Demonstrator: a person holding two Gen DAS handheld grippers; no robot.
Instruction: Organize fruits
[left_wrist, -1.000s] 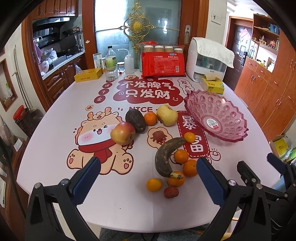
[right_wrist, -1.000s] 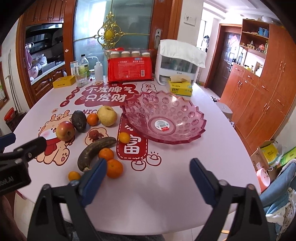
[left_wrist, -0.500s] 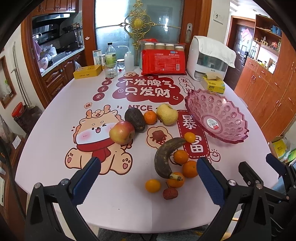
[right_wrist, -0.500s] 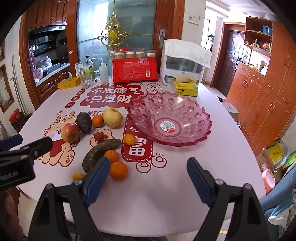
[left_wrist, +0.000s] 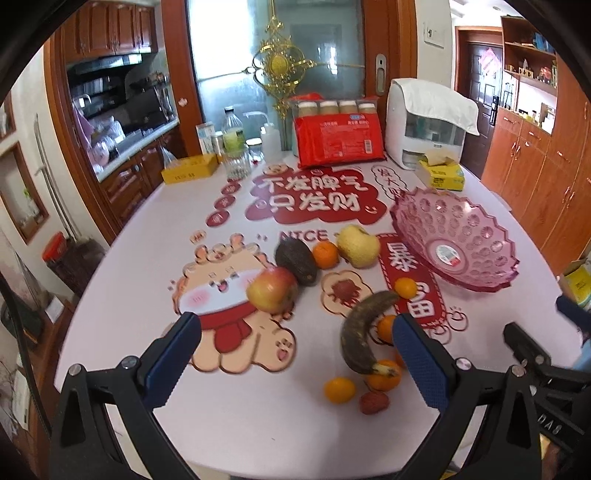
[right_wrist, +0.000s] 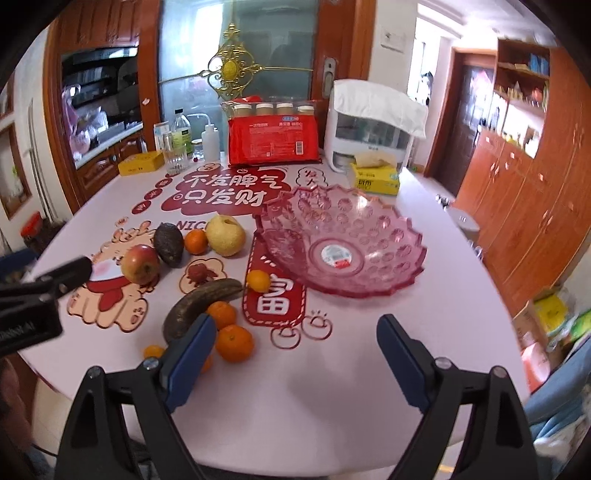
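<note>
Loose fruit lies on the pink printed table: a red apple (left_wrist: 272, 290), a dark avocado (left_wrist: 295, 260), a yellow pear (left_wrist: 358, 245), a blackened banana (left_wrist: 360, 332), several oranges (left_wrist: 325, 254) and a small red fruit (left_wrist: 373, 402). The pink glass bowl (left_wrist: 424, 218) on the right holds no fruit. My left gripper (left_wrist: 295, 328) hovers open short of the apple and banana. My right gripper (right_wrist: 295, 325) is open, its jaws opening wider over bare table, with nothing between them. An orange (right_wrist: 234, 341) and the banana (right_wrist: 199, 306) lie by its left finger, and the bowl (right_wrist: 369, 221) lies ahead.
At the back stand a red package (left_wrist: 338, 134), a white appliance (left_wrist: 430, 125), two yellow boxes (left_wrist: 439, 173) and bottles (left_wrist: 232, 140). Wooden cabinets line the right wall. The table's front edge runs just below both grippers.
The left gripper has turned a little, so the fruit sits lower and further right in its view. The right gripper has stayed in place with its jaws slightly wider.
</note>
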